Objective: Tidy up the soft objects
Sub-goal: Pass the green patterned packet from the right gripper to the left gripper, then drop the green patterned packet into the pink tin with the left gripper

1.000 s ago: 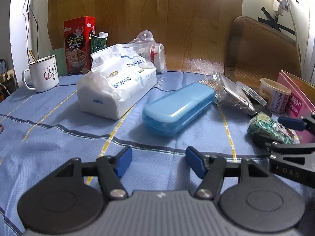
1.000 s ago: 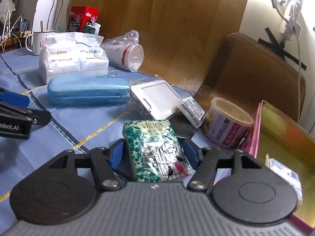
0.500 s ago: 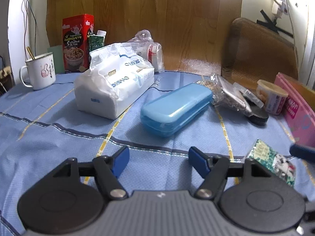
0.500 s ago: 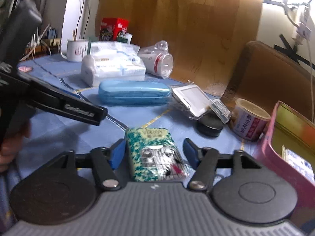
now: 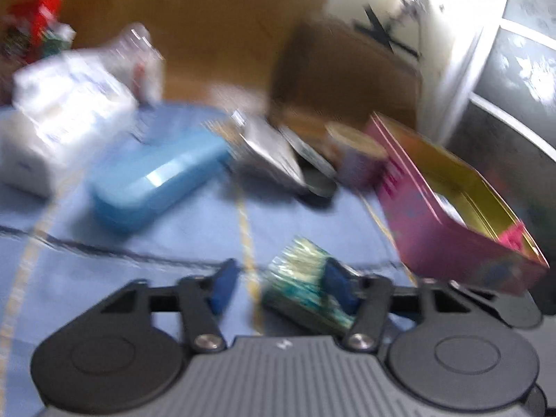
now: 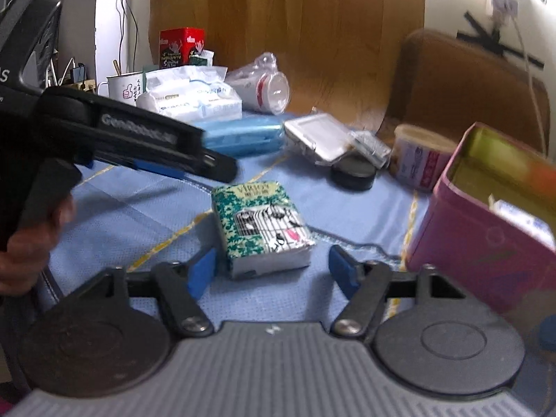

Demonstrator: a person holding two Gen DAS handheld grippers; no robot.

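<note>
Pink outside and gold inside, the open tin box (image 6: 486,243) stands at the right of the blue-clothed counter (image 6: 139,215); one small white packet lies in it, its print too blurred to read. Far back, a white tissue pack (image 6: 189,99) sits by a red tin (image 6: 180,47) and a white mug (image 6: 123,87) with a thumbs-up drawing. A blue case (image 6: 243,135) lies nearer, a round tub (image 6: 420,154) beside the box. The green pocket tissue pack (image 6: 260,226), printed "VIRJOY", lies flat on the cloth. Right tongs (image 6: 272,271) are closing, the pack just ahead, pads clear of it. Left tongs (image 5: 278,286) are closing too, the pack between them; blur hides whether the pads touch. Their arm reads "GenRobot.AI".
</note>
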